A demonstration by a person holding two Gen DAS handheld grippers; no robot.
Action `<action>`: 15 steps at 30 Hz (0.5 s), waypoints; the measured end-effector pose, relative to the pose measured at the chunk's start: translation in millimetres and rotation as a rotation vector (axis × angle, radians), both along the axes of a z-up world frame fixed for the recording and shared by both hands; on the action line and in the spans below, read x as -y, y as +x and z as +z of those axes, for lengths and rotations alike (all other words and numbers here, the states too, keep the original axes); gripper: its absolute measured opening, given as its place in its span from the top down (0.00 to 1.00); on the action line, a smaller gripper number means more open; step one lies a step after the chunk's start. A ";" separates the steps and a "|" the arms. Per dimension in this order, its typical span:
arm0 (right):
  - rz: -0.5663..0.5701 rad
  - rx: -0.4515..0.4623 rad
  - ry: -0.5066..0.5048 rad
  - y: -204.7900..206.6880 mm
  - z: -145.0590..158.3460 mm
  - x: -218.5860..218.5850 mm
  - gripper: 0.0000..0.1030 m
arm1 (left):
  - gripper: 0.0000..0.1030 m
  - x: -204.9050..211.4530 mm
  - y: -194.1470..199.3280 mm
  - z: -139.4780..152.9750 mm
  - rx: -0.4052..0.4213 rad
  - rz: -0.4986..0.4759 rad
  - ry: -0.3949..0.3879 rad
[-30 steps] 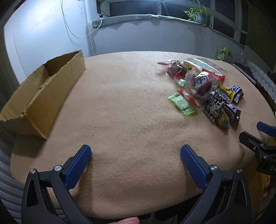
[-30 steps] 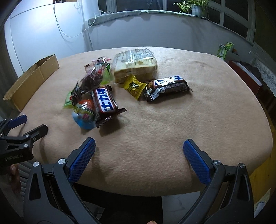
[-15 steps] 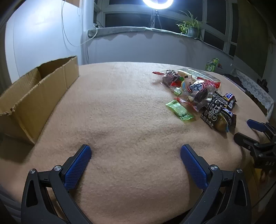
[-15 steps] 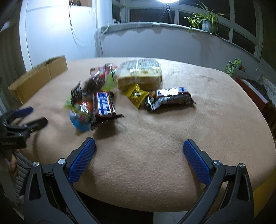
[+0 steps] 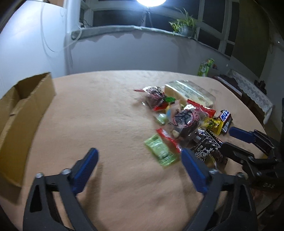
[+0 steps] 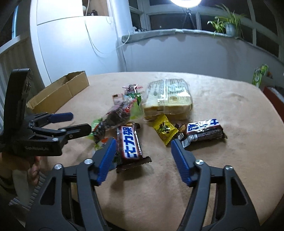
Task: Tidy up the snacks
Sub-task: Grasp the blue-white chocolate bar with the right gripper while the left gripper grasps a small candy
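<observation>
A pile of snacks lies on the tan table (image 5: pixel 106 110): a green packet (image 5: pixel 160 151), a bagged loaf (image 6: pixel 167 99), a yellow packet (image 6: pixel 164 130) and two Snickers bars (image 6: pixel 129 144) (image 6: pixel 200 132). An open cardboard box (image 5: pixel 19 113) stands at the table's left edge. My left gripper (image 5: pixel 140 160) is open and empty, just left of the green packet. My right gripper (image 6: pixel 142 151) is open and empty, its left finger beside the near Snickers bar. Each gripper shows in the other's view, the right one (image 5: pixel 230 138) and the left one (image 6: pixel 78 122).
A grey ledge with a potted plant (image 6: pixel 229 26) runs behind the table. A bright lamp (image 5: pixel 150 1) shines above it. A green bag (image 5: pixel 205 66) and a lace-covered bench (image 5: pixel 248 90) stand to the right of the table.
Both grippers moved forward over the table toward the snack pile. The right gripper's fingers closed in partway. The snacks have not moved.
</observation>
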State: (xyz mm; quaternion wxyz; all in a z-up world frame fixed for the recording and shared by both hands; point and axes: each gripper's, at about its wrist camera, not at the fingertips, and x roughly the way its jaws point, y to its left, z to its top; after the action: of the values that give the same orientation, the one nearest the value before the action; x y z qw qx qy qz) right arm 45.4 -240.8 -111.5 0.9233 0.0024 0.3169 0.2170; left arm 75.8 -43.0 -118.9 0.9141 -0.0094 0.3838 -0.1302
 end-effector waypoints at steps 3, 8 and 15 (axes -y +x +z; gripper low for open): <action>0.028 -0.008 -0.005 2.7 -4.4 -4.8 0.42 | 0.27 8.9 4.5 -6.8 -0.035 -0.017 -0.011; 0.047 -0.019 -0.018 9.8 -8.7 -10.2 0.51 | 0.41 19.5 5.2 -7.5 -0.017 -0.023 0.010; 0.033 -0.022 0.008 7.9 -8.2 -0.8 0.71 | 0.85 8.0 8.8 -8.4 -0.014 -0.025 0.002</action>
State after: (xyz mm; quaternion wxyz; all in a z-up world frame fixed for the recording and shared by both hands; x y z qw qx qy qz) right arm 53.3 -240.0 -119.7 0.9161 0.0032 0.3260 0.2335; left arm 84.6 -51.0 -127.3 0.9098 -0.0049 0.3903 -0.1413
